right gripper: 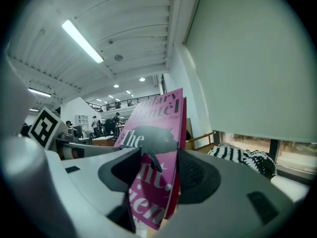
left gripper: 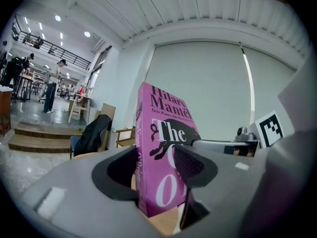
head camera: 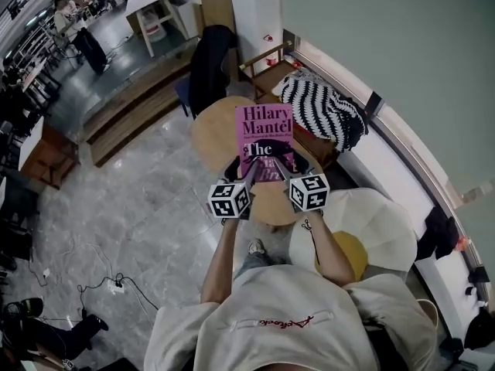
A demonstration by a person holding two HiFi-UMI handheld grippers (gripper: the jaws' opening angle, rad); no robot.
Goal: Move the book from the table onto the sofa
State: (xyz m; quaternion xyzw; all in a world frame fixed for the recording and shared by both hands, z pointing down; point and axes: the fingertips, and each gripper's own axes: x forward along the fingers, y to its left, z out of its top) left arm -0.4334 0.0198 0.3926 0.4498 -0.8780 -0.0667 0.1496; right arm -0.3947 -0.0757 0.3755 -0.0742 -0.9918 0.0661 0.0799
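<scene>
A dark jacket (head camera: 209, 68) hangs over a chair at the far left edge of a round wooden table (head camera: 210, 134) in an open-plan workspace with a grey marbled floor (head camera: 147, 207). A person in a pale T-shirt (head camera: 286, 315) holds a pink Hilary Mantel book (head camera: 264, 139) over the right part of that table, front cover turned up toward the head camera and title upright.

The left claw (head camera: 249, 178) pinches the book's lower left corner at the spine. In the left gripper view the left claw (left gripper: 156, 165) is clamped on the book (left gripper: 163, 128), one dark pad on the spine side and the other against the cover, with a strip of tabletop showing below.

The right claw (head camera: 280, 170) grips the lower right corner. The right gripper view shows the right claw (right gripper: 156, 170) pressed onto both faces of the book (right gripper: 153, 118) at its page edge.

Beyond the table, to the right, a black-and-white striped throw (head camera: 321, 110) lies heaped by a wooden chair (head camera: 267, 72). A white cushioned seat (head camera: 379, 215) with a yellow cushion (head camera: 348, 255) sits near the person's right arm.
</scene>
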